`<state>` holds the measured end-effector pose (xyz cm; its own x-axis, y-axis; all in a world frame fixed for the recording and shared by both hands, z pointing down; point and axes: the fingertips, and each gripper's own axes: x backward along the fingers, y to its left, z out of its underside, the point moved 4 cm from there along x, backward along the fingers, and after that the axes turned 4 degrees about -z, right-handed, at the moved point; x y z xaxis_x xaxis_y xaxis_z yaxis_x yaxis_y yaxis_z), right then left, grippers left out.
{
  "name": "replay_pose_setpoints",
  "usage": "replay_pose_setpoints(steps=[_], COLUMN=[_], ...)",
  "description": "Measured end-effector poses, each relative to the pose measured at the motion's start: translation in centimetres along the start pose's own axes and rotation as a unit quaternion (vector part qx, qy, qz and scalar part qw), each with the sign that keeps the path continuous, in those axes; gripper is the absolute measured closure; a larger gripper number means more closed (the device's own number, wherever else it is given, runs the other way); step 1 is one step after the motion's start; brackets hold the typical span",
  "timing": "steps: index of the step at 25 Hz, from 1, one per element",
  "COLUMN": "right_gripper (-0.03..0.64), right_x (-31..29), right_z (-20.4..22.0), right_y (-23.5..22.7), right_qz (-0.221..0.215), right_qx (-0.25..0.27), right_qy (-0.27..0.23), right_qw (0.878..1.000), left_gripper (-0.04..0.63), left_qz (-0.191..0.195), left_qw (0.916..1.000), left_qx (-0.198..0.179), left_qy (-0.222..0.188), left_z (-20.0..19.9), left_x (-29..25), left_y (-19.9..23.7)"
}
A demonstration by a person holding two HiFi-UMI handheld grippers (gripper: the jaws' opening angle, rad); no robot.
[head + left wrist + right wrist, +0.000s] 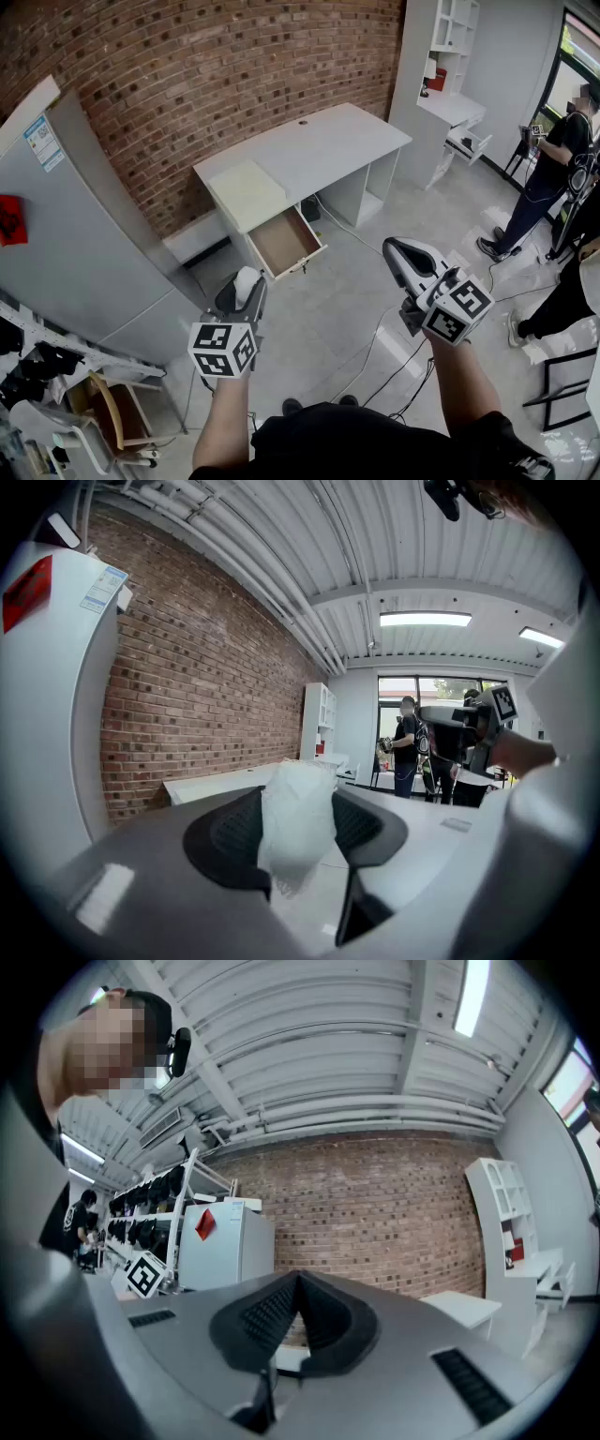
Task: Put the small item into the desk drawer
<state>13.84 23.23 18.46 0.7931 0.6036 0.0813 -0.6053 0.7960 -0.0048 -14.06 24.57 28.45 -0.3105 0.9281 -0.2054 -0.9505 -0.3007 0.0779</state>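
so, step: carrying. the small white wad (298, 813) is held up but is not yet at the drawer (286, 242).
next move: i think it is to walk up to the white counter (319, 150), bring the wad low over the open drawer, then let go.
left hand-held gripper (247, 291): jaws wide apart, pressing the wad from both sides.
right hand-held gripper (394, 249): jaws squeezed together, nothing in them.
wad: up in the air, well apart from the drawer.
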Motion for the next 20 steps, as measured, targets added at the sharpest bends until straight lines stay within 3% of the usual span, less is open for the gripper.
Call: replay_pose_setpoints(steps=[4, 9, 20], right_gripper=[0.606, 0.606, 0.606], right_x=[-0.1, -1.2, -0.4], right_z=[1.2, 3.7, 7.2], right_y=[0.7, 2.9, 4.7], right_qz=[0.035, 0.018, 0.044], right_qx=[-0.033, -0.035, -0.071], right_qy=[-0.032, -0.009, 0.018], right_qw=[0.998, 0.999, 0.996], left_gripper=[0.394, 0.394, 0.394], left_qz=[0.021, 0.025, 0.025], left_qw=[0.9996, 0.9994, 0.9996], left_qx=[-0.016, -0.021, -0.008], left_qy=[0.006, 0.005, 0.012], left_z=[-0.3, -0.6, 0.5], left_x=[-0.4, -0.3, 1.5], left_y=[-0.6, -0.5, 2.5])
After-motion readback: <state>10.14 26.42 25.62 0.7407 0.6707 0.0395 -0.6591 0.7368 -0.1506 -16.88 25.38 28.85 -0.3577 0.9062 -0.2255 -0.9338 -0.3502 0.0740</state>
